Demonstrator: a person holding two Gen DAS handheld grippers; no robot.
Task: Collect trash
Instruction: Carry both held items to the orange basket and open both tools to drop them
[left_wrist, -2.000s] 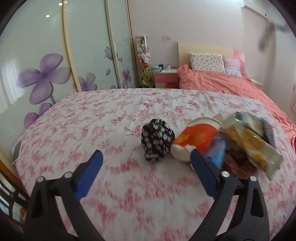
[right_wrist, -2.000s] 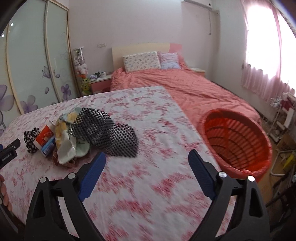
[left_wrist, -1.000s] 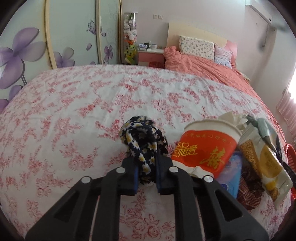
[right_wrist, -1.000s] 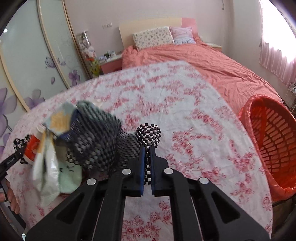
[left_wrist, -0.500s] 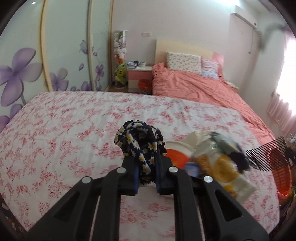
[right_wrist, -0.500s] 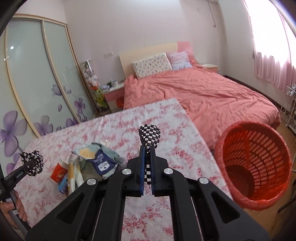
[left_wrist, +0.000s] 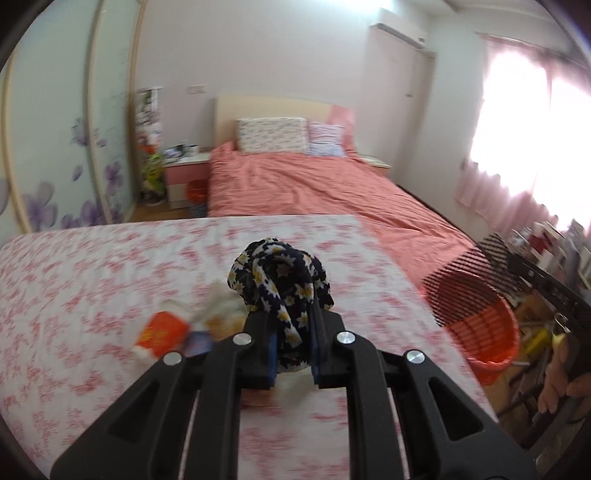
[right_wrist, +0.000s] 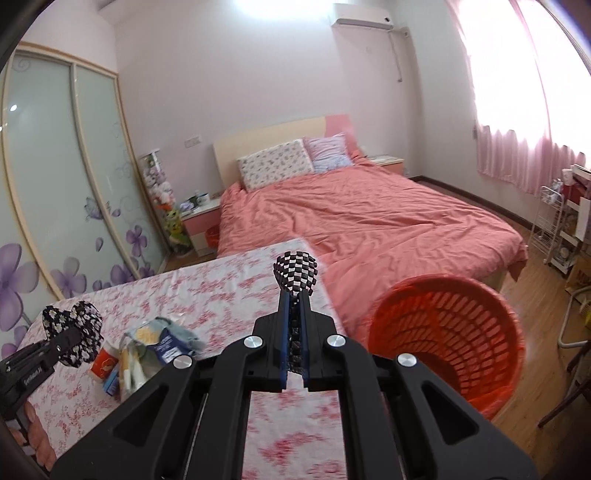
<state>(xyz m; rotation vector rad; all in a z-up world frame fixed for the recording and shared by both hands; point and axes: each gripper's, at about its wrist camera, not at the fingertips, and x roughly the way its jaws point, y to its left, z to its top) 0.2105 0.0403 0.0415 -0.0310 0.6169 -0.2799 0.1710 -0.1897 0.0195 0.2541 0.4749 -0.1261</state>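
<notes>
Left gripper (left_wrist: 293, 339) is clamped on the floral cloth (left_wrist: 282, 284), a dark bundle with yellow-white flowers bulging up out of the jaws, held above the sheet (left_wrist: 92, 280). Right gripper (right_wrist: 293, 347) is pinched tight on the checked cloth (right_wrist: 295, 275), whose black-and-white fan sticks up past the fingertips.

The left view alone shows that checked cloth (left_wrist: 465, 273) hanging wide and blurred over the basket (left_wrist: 484, 332), covering the near rim. It also catches the person's right hand (left_wrist: 561, 380) at the edge, wrapped on the handle. The litter below is a smear here: a red cup (left_wrist: 162, 332) and something blue beside it.

The right view gives what that one blurs. The basket (right_wrist: 447, 332), orange and slatted, stands on the wood floor just beside the sheet's corner, its inside open to the camera. The litter pile (right_wrist: 147, 350) is sharper: the cup (right_wrist: 105, 363) lying on its side, a blue-and-white packet, pale wrappers, all touching in 1 heap on the sheet (right_wrist: 221, 288). At far left the other gripper (right_wrist: 55, 345) shows with the floral cloth (right_wrist: 72, 328) raised off the bed, just above and left of the pile.

Both views share the pink bed (right_wrist: 369, 221) with 2 pillows behind.
</notes>
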